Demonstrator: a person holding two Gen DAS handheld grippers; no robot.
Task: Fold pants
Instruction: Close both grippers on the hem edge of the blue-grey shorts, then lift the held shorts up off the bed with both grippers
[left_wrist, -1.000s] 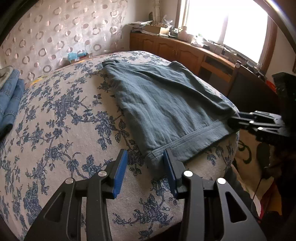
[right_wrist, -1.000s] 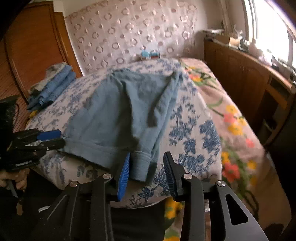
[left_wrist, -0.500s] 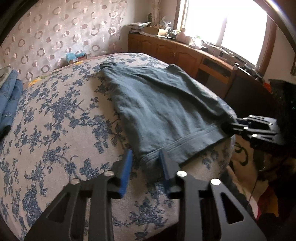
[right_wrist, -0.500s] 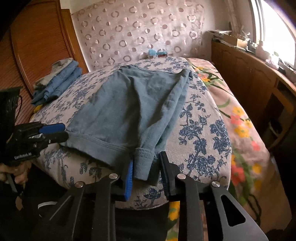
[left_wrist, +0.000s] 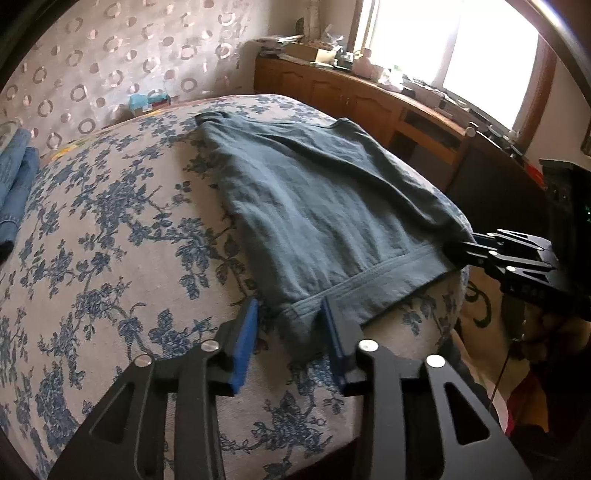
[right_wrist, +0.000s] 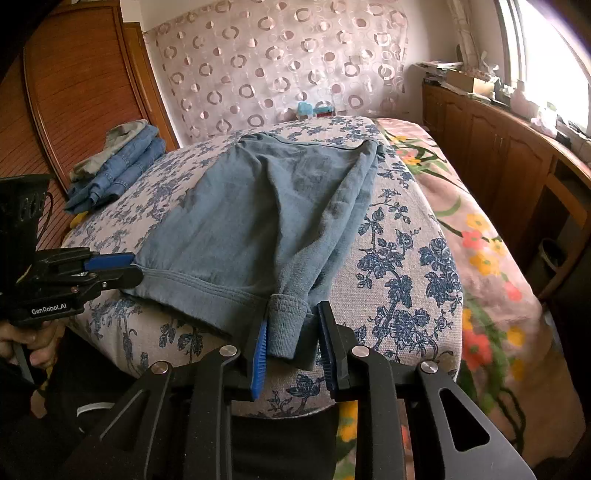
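Bed (left_wrist: 110, 229) with blue floral cover fills the frame. Blue-grey pants (left_wrist: 314, 206) lie flat at centre, waistband at the near edge. Left claw (left_wrist: 290, 332) and right claw (right_wrist: 291, 336), both unclenched, straddle opposite waistband corners.

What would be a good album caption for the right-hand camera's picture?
Right gripper, open, straddles one corner of blue-grey pants on a floral bed; left gripper at the other.

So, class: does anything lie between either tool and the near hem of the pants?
Nothing visible does. The left tool and the right tool each straddle a corner of the pants, jaws open.
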